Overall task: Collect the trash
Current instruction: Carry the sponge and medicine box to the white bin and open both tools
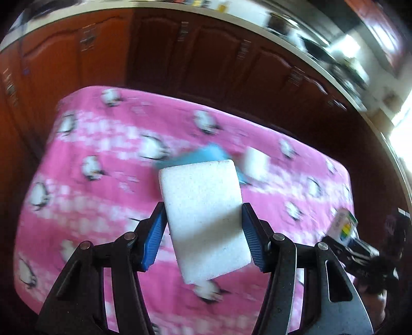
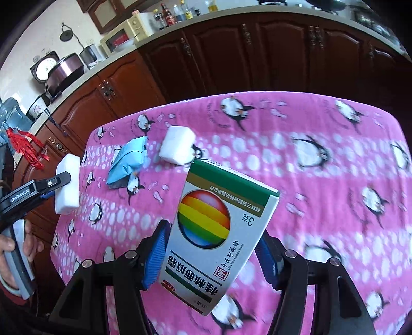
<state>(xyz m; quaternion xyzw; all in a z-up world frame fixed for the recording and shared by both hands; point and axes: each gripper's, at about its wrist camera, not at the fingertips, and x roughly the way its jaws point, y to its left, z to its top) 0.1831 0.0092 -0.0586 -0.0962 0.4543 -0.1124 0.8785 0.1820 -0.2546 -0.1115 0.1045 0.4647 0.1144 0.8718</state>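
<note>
pink tablecloth [image 1: 77,206]; foam block [image 1: 203,219] (between jaws)

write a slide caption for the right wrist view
Right gripper holds a rainbow-printed box over the pink penguin cloth; a blue packet and white block remain.

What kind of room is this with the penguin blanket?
Most likely a home kitchen. A long counter runs over dark wooden cupboards, and on it stand a rice cooker, a cream microwave and sauce bottles.

left wrist view: close, angled down over the pink cloth [image 1: 77,180]
right wrist view: same, from the right
shared: blue packet [image 2: 128,162], cabinets [image 2: 231,56]
</note>
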